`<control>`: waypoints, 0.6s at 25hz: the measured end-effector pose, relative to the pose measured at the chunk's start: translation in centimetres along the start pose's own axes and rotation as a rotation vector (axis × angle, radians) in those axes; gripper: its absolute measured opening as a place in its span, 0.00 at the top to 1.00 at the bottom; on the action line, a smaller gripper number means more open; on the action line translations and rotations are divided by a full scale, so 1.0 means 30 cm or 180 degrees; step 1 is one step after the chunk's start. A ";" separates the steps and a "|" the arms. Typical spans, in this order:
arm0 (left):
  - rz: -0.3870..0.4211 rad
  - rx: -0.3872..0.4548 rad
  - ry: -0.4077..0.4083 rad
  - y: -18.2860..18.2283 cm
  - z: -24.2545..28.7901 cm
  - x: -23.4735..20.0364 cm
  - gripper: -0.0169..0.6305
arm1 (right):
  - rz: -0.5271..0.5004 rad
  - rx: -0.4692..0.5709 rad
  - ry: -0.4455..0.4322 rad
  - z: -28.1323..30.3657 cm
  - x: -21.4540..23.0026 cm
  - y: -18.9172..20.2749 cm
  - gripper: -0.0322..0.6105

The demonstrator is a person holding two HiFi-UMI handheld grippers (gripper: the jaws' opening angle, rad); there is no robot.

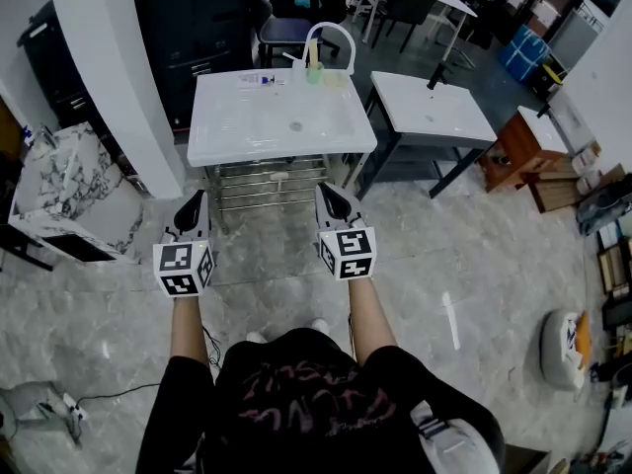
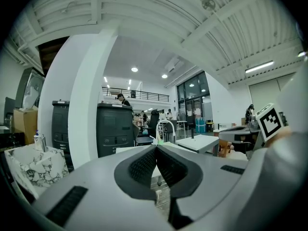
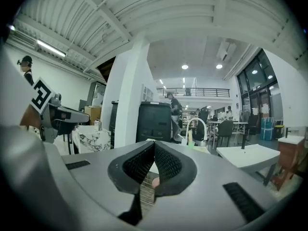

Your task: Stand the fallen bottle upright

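A small bottle [image 1: 259, 79] lies on its side on the back edge of the white sink unit [image 1: 247, 131], left of the arched white faucet [image 1: 333, 36]. A pale green container [image 1: 314, 73] stands upright at the faucet's base. My left gripper [image 1: 195, 205] and right gripper [image 1: 330, 196] hover side by side over the floor in front of the sink, well short of the bottle. Both are shut with nothing in them. Their jaws meet at the tips in the left gripper view [image 2: 156, 147] and the right gripper view [image 3: 154, 143], where the faucet [image 3: 196, 129] shows ahead.
A metal rack [image 1: 267, 181] sits under the sink. A second white table [image 1: 434, 107] stands to the right, with a wooden stool [image 1: 523, 146] beyond it. A marble-patterned box [image 1: 69, 181], a white pillar [image 1: 118, 77] and a dark cabinet [image 1: 197, 28] are on the left.
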State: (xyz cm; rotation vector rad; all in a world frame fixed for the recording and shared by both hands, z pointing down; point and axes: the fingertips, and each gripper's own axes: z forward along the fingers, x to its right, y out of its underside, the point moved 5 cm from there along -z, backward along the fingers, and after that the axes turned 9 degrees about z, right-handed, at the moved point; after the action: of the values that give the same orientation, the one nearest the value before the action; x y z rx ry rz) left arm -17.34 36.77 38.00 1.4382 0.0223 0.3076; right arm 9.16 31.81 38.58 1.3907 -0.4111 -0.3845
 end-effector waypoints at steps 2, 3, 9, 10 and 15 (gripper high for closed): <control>-0.0022 0.0003 0.0024 0.014 -0.014 -0.029 0.95 | 0.0021 -0.0004 0.0013 -0.001 -0.034 0.006 0.93; -0.0027 0.0001 0.0041 0.020 -0.020 -0.038 0.95 | 0.0026 -0.0007 0.0024 -0.003 -0.047 0.010 0.93; -0.0018 -0.0029 0.0142 0.055 -0.028 -0.074 0.95 | 0.0028 -0.0053 0.0065 0.006 -0.097 0.036 0.93; -0.0017 -0.0033 0.0157 0.058 -0.022 -0.078 0.95 | 0.0053 -0.0050 0.0082 0.014 -0.092 0.038 0.93; -0.0010 -0.0054 0.0193 0.067 0.018 -0.097 0.95 | 0.0092 -0.0051 0.0145 0.058 -0.062 0.035 0.93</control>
State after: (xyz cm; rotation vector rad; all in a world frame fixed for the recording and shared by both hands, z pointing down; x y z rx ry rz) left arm -20.43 35.81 39.55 1.4118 0.0710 0.3481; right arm 6.72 31.39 39.75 1.3742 -0.3897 -0.3311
